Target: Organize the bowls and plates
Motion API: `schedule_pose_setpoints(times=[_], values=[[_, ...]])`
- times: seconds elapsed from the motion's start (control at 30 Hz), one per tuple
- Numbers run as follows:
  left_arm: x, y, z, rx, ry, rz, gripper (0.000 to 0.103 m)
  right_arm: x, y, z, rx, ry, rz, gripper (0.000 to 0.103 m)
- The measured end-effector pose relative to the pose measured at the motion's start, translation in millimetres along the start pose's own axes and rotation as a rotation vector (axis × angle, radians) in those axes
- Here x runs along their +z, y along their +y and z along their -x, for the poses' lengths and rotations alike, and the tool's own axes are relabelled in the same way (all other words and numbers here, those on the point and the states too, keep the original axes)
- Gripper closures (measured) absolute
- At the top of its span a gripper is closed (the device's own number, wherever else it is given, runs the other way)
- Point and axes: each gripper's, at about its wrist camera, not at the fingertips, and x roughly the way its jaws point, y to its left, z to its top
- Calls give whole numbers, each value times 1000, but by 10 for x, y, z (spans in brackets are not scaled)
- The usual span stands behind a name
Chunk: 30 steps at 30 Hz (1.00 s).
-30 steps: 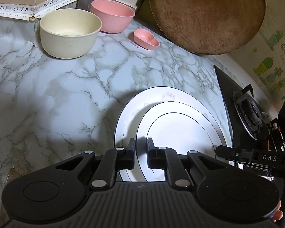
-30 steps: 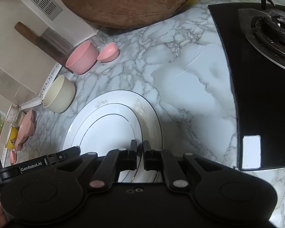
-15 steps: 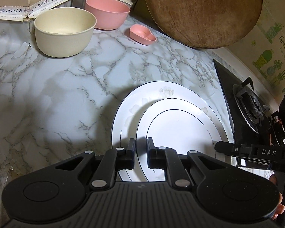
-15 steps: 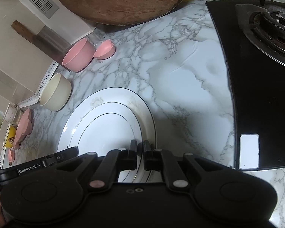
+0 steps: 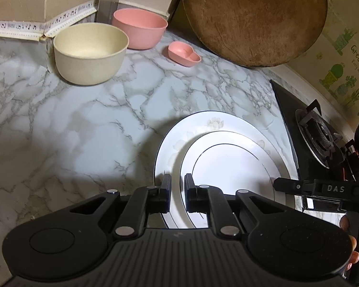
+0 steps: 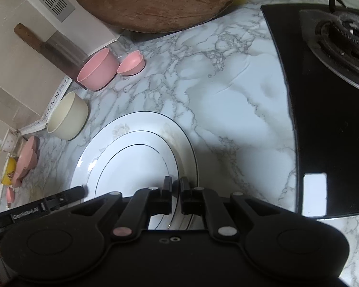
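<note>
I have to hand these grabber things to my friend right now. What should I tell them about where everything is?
Left gripper: shut on the near-left rim of the white plates.
Right gripper: shut on the same stack's near-right rim.
Plates: a smaller plate sits on a larger plate, on the marble counter beside the stove.
Bowls: the cream bowl, pink bowl and small pink heart dish stand apart near the back wall.
Done: plates stacked.
Left: probably move the stack where it belongs, then nest the bowls.
</note>
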Motion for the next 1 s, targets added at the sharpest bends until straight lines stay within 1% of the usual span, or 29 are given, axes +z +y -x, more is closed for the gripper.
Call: schedule_pose_setpoints(times=[0.07,0.13,0.2,0.27,0.4,0.53,0.63,0.7,0.8,0.93,1.0], values=[[-5,-5,41,0,-9,-6,93,-3,40,9,-21,-6,28,95],[-14,-13,90,-3,-22,-14,93,-5,103,46,-55,-28,67,95],[-24,-22,148,-6,-33,-20,93,5,152,100,-69,-56,101,94],[-31,-42,207,-4,-46,-30,93,6,212,165,-60,-73,118,94],[-58,-50,358,3,-83,-50,93,-41,462,302,-35,-113,211,86],[-76,-29,515,23,-111,-68,93,-127,734,397,-30,-151,294,84],[-98,-16,664,39,-145,-95,93,-187,884,452,-26,-178,331,77],[-118,-9,765,53,-172,-117,92,-237,969,487,-28,-200,345,66],[-144,34,900,62,-196,-126,92,-313,1097,531,-15,-218,358,61],[-192,92,1070,74,-225,-140,92,-403,1247,572,8,-234,366,58],[-214,140,1156,73,-239,-138,91,-450,1333,596,19,-246,370,53]])
